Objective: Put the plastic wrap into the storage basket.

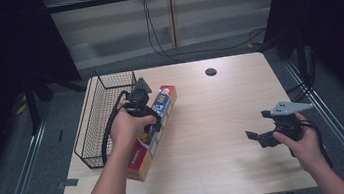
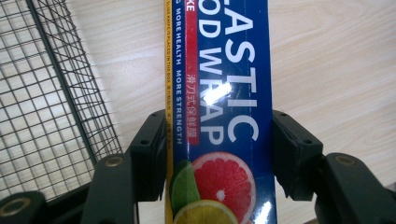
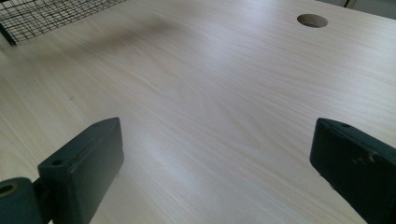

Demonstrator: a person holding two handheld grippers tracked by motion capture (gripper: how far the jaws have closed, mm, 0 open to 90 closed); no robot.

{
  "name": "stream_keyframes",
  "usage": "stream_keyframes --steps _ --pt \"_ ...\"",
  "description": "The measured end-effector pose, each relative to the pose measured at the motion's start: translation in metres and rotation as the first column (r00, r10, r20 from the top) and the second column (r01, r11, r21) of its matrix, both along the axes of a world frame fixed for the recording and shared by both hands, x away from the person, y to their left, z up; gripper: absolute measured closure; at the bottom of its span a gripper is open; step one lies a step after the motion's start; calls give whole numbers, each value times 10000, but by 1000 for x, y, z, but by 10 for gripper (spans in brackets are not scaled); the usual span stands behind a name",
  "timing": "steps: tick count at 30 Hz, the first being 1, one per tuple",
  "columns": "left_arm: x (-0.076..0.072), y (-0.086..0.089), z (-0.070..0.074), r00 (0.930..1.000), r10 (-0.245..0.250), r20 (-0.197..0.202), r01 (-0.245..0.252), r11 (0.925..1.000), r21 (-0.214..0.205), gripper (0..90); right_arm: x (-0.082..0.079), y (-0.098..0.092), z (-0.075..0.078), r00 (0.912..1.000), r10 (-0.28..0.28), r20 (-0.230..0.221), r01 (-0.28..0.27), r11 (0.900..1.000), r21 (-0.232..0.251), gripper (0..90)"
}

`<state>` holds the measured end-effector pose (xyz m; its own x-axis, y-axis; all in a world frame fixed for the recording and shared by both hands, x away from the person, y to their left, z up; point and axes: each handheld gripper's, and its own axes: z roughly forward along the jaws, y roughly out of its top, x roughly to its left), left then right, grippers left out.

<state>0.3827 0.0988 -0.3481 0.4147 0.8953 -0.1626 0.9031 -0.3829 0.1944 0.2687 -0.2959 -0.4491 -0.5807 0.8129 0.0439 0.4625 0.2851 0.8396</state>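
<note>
Your left gripper (image 2: 219,140) is clamping the plastic wrap box (image 2: 219,93) across its width, one pad pressing on each long side, near the end printed with citrus slices. Seen from the high view, your left hand (image 1: 126,125) is holding that gripper over the middle of the box (image 1: 156,129), which is lying lengthwise just beside the wire basket (image 1: 97,122) at the left of the tabletop (image 1: 213,121); whether the box is resting on the wood or sitting a little above it is hard to tell. The basket's mesh wall (image 2: 51,102) is standing close along one side of the box.

Your right gripper (image 1: 261,135) is idling with its jaws wide apart and nothing between them, low over bare wood at the right, well apart from the box. Its own camera is looking across the tabletop (image 3: 210,93) toward a round cable hole (image 3: 312,20).

Judging from this, the grasp is done, and carrying the box over the rim and setting it down inside the basket is what is probably remaining
</note>
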Motion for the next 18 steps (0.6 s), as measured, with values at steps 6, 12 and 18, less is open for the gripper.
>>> stream_keyframes --steps 6,12,18 --pt "1 5 8 10000 66 -15 -66 9999 -78 442 0 1 0 10000 -52 -12 53 10000 71 26" --pt "2 9 14 9999 138 -8 -138 9999 -92 442 0 0 1 10000 -51 9 51 9999 104 26" --pt "4 12 21 9999 152 16 -152 9999 -15 442 0 0 0 10000 -33 57 33 10000 70 26"
